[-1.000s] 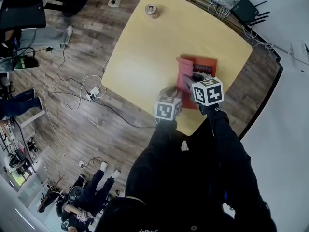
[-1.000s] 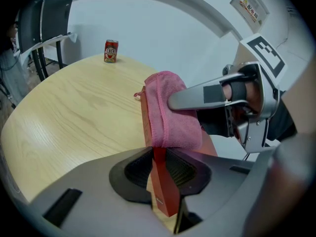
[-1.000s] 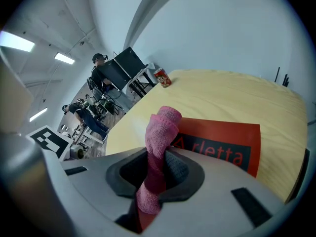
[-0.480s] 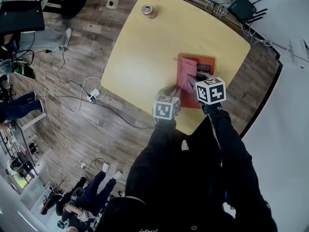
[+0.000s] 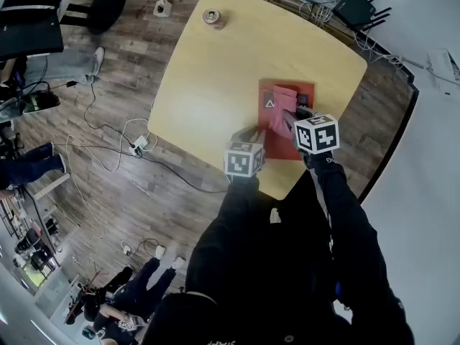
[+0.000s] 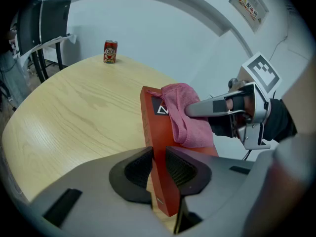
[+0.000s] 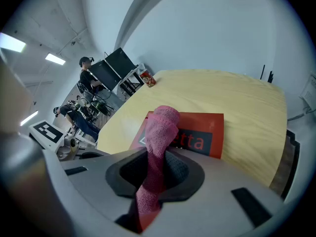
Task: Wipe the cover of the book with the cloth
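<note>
A red book (image 5: pixel 277 144) lies on the yellow table (image 5: pixel 215 70) near its front edge. My left gripper (image 5: pixel 259 138) is shut on the book's near left edge; in the left gripper view its pads (image 6: pixel 180 171) clamp the thin red book (image 6: pixel 154 127). My right gripper (image 5: pixel 296 116) is shut on a pink cloth (image 5: pixel 282 113) that rests bunched on the cover. The right gripper view shows the cloth (image 7: pixel 159 137) running up between the jaws of that gripper (image 7: pixel 155 174) and lying over the book (image 7: pixel 210 132). The cloth (image 6: pixel 185 113) hides part of the cover's print.
A red drink can (image 5: pixel 211 16) stands at the table's far corner, seen too as the can (image 6: pixel 109 52) in the left gripper view. Cables and a power strip (image 5: pixel 139 141) lie on the wood floor at left. A black router (image 5: pixel 353 9) sits beyond the table. People stand at the far left.
The right gripper has drawn the pink cloth rightward across the cover, baring a white logo on the book's left part. The left gripper keeps its hold on the book's edge.
</note>
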Motion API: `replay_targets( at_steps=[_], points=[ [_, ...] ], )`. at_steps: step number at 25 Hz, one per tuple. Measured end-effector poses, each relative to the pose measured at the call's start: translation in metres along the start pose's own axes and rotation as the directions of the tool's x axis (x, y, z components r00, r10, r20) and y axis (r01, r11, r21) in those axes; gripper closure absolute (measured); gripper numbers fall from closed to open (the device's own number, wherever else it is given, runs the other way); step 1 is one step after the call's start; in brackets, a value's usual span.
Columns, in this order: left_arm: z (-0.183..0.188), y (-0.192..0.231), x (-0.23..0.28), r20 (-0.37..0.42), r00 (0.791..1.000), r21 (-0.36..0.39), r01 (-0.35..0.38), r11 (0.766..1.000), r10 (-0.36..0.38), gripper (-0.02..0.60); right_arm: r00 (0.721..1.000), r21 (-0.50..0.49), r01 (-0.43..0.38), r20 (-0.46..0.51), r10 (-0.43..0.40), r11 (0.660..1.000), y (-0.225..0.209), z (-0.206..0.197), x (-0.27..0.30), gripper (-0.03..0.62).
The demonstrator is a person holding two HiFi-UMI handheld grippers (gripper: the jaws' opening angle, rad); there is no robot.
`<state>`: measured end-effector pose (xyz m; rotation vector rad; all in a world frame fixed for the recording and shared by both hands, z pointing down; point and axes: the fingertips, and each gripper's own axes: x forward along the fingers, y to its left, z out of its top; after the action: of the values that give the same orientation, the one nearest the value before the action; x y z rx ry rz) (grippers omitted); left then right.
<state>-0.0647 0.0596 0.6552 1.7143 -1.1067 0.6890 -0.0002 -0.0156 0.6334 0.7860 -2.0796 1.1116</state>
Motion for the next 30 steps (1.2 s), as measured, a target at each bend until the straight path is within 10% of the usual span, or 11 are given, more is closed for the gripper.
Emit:
replay_targets(
  at_steps=[30],
  points=[
    [-0.002,-0.005,0.002,-0.011,1.0,0.007,-0.028,1.0,0.028,0.477,0.996,0.007,0.091,0.024,-0.091,0.996,-0.057,-0.017,-0.052,0.517]
  ],
)
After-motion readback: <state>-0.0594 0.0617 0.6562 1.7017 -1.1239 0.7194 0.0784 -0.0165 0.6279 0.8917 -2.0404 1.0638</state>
